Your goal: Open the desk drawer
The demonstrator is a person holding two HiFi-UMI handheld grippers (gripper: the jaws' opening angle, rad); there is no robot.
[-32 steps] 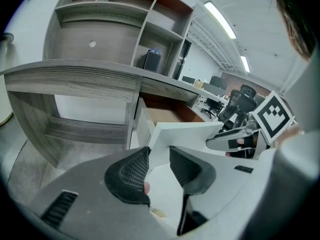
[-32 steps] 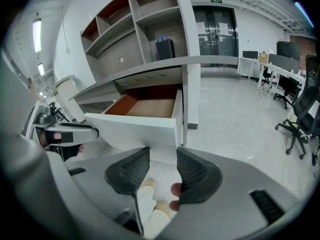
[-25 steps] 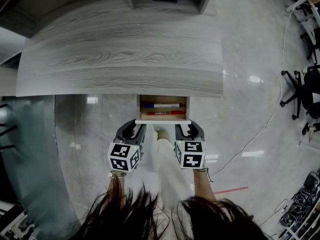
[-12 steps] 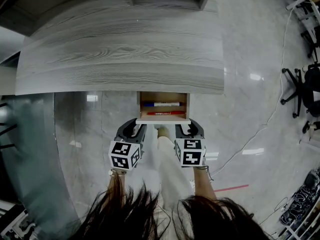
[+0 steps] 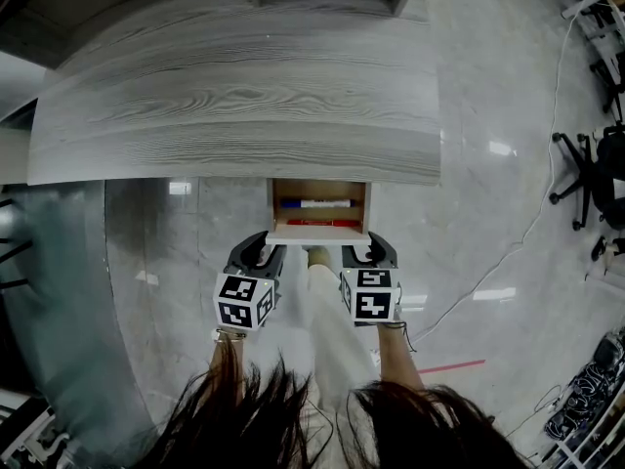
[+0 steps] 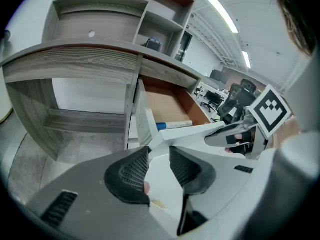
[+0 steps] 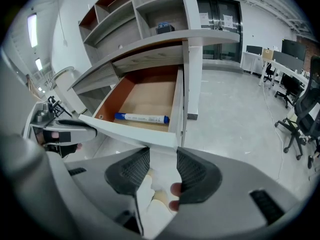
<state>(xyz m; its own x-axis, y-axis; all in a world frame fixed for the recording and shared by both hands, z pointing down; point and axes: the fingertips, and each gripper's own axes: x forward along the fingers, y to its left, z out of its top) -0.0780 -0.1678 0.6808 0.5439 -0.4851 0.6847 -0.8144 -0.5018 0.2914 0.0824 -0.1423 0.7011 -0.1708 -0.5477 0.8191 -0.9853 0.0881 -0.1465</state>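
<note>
The grey wood-grain desk (image 5: pixel 234 96) has a small drawer pulled partly out; its white front panel (image 5: pixel 318 234) faces me. Inside lie a blue-capped marker (image 5: pixel 317 204) and a red marker (image 5: pixel 322 223). My left gripper (image 5: pixel 256 252) sits at the panel's left corner and my right gripper (image 5: pixel 369 252) at its right corner. The left gripper (image 6: pixel 159 166) is open, its jaws straddling the corner of the drawer front (image 6: pixel 200 132). The right gripper (image 7: pixel 162 166) is also open, with the drawer front (image 7: pixel 130 133) reaching between its tips. The blue-capped marker (image 7: pixel 141 118) lies on the drawer floor.
Open shelves (image 7: pixel 150 9) rise above the desk. An office chair (image 5: pixel 591 179) stands at the right, a cable (image 5: pixel 508 252) runs across the glossy floor, and a red tape line (image 5: pixel 451 369) lies beside me. My light trouser leg (image 5: pixel 327 320) hangs between the grippers.
Slightly more of the drawer shows beyond the desk edge. Both grippers stay at the front panel's corners.
</note>
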